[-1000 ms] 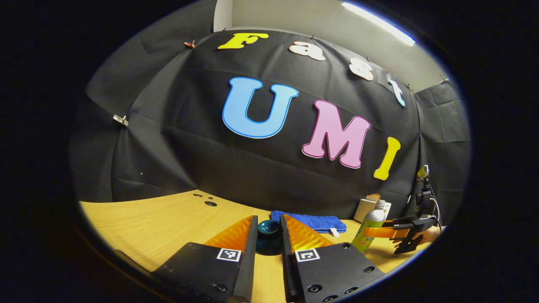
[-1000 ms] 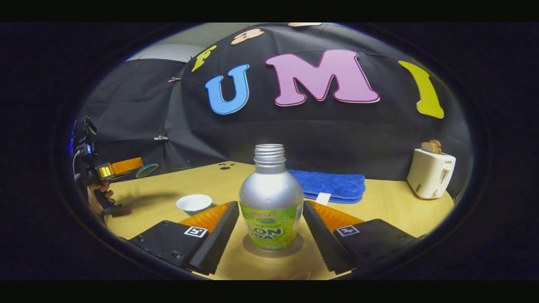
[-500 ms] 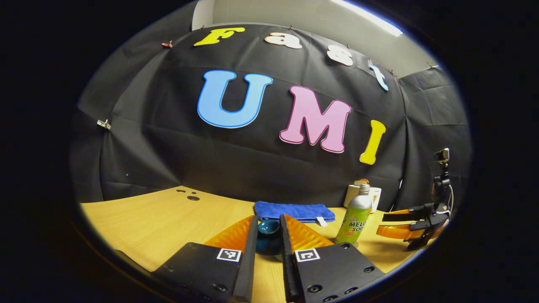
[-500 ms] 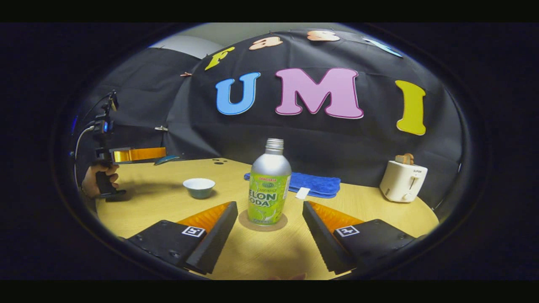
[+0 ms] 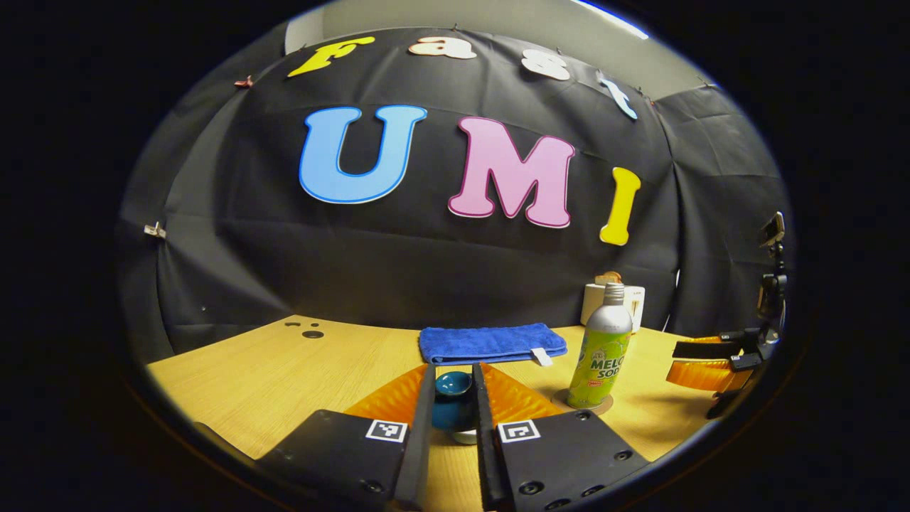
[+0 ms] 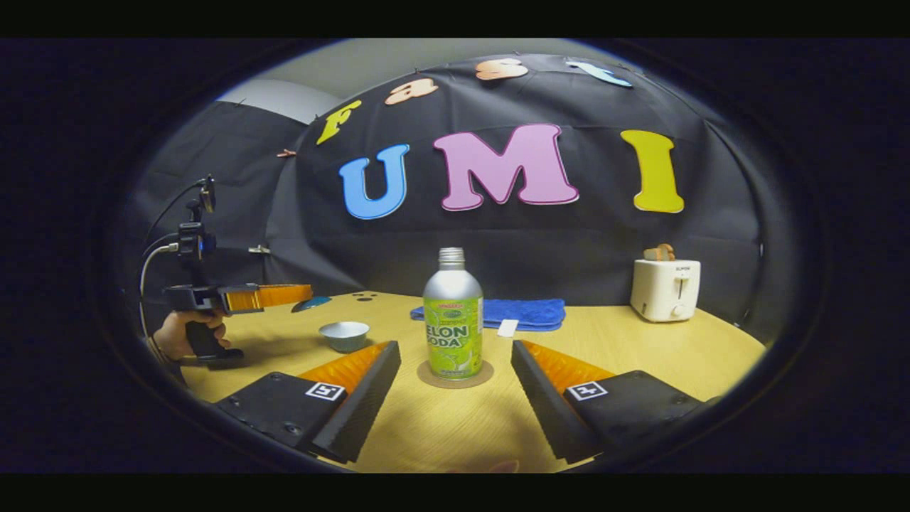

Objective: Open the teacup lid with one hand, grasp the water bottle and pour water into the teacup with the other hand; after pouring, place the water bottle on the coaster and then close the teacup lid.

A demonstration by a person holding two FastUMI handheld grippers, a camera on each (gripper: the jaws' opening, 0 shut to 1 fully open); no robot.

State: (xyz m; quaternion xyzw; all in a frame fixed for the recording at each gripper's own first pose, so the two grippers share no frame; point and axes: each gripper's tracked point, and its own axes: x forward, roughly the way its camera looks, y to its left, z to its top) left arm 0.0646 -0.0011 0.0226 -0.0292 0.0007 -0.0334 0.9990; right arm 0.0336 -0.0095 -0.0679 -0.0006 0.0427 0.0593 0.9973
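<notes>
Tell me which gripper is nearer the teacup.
Left. The left gripper, shut on the lid, hangs close above the teacup; the right gripper sits back, open, facing the water bottle.

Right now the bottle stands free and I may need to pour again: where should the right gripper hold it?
Grip the bottle around its straight labelled body, coming in level from the front. It stands upright on the coaster, squarely ahead of the open right gripper.
</notes>
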